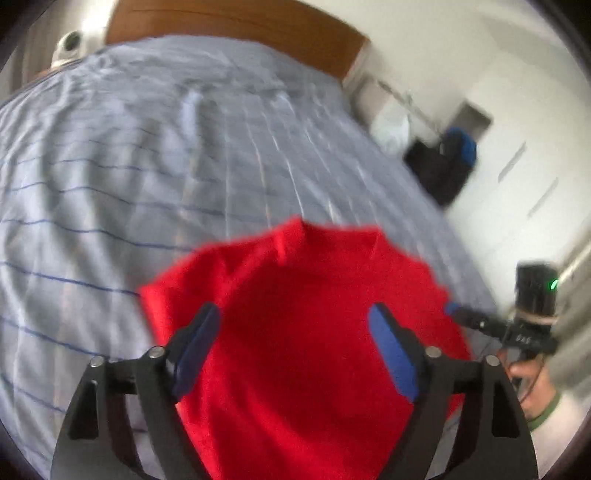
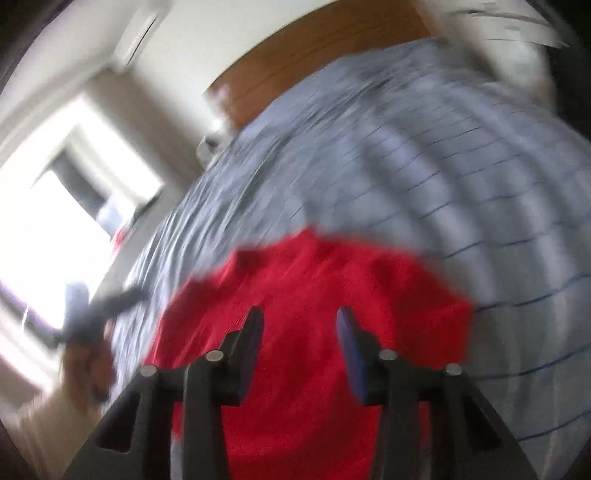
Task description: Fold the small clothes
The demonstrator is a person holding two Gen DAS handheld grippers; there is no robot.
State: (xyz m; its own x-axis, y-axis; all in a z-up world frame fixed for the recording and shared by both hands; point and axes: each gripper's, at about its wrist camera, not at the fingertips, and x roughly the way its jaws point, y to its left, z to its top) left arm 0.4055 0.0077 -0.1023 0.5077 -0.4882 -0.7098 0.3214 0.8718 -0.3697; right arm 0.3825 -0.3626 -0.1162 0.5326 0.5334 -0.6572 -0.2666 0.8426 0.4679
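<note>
So the red garment (image 1: 295,325) is lying on the bed (image 1: 110,177), spread over the blue-grey striped cover near its close edge. The left hand-held gripper (image 1: 295,332) hangs right above it with the jaws spread wide and nothing pinched between the blue pads (image 1: 391,354). Same story with the right hand-held gripper (image 2: 299,332): jaws parted, a bit narrower, just red cloth (image 2: 314,295) underneath, not gripped. That view's pretty blurry though. A wooden headboard (image 1: 240,26) sits at the far end.
</note>
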